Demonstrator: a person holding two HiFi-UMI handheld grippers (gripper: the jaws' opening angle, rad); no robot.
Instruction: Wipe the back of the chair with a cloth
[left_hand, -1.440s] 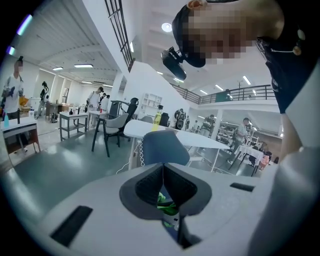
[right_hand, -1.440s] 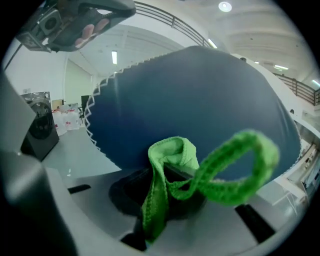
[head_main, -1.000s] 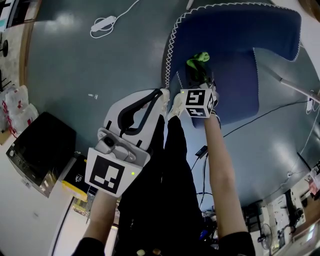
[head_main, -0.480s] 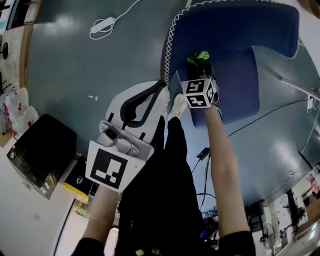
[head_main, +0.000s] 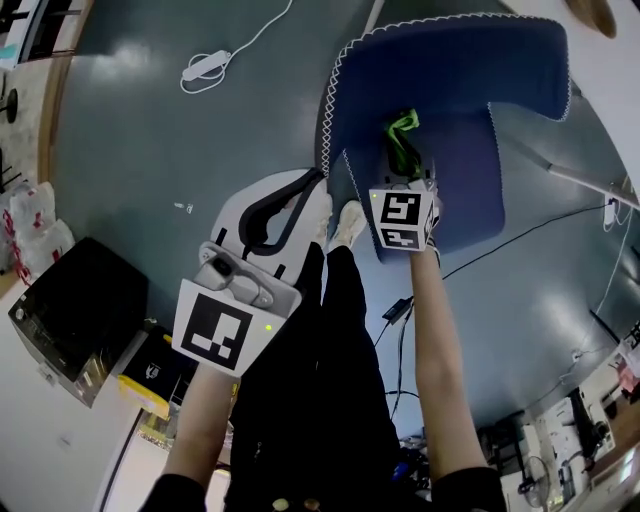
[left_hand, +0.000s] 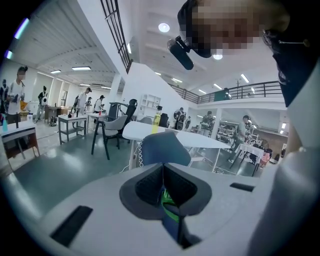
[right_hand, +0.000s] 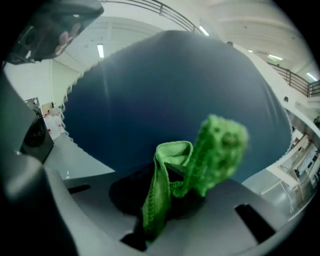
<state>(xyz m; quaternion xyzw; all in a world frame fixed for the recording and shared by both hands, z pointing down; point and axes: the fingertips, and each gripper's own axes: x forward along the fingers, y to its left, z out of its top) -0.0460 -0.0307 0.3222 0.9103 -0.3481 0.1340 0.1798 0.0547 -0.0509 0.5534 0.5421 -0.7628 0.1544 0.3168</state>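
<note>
Items present: one blue chair, one cloth, one power strip, two grippers (left gripper, right gripper).

Setting: a large open-plan laboratory or workshop hall. Indicators: white benches with people standing at them, a railed mezzanine, recessed ceiling lights, and a power strip lying on the grey painted floor.

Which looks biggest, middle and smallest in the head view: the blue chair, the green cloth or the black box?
1. blue chair, by far the biggest
2. black box
3. green cloth, clearly the smallest
</note>
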